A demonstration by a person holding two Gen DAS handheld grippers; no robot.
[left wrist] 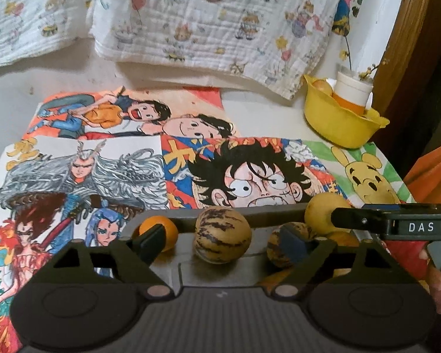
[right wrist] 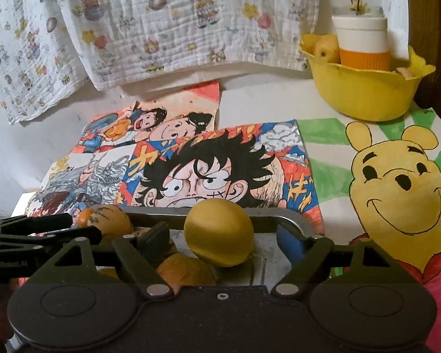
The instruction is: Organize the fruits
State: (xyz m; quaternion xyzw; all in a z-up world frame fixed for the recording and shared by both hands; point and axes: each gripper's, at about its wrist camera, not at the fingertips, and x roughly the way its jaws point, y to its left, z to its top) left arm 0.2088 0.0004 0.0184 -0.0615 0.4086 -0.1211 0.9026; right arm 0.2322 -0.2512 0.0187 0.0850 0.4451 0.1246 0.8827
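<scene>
A metal tray (left wrist: 267,210) on the table holds several fruits. In the left wrist view a striped round fruit (left wrist: 222,235) lies between the pads of my left gripper (left wrist: 223,239), which is open and clear of it. An orange (left wrist: 158,228) sits behind the left finger. A second striped fruit (left wrist: 275,248) sits behind the right finger. In the right wrist view a yellow fruit (right wrist: 220,232) rests in the tray (right wrist: 297,220) between the spread fingers of my right gripper (right wrist: 222,239), with gaps on both sides. More orange fruit (right wrist: 185,270) lies below it.
A yellow bowl (right wrist: 364,88) at the back right holds a white and orange cup (right wrist: 361,44) and a fruit (right wrist: 326,48). Coloured cartoon drawings (right wrist: 208,173) cover the table. A printed white cloth (right wrist: 161,29) hangs at the back. A wooden post (left wrist: 408,58) stands at the right.
</scene>
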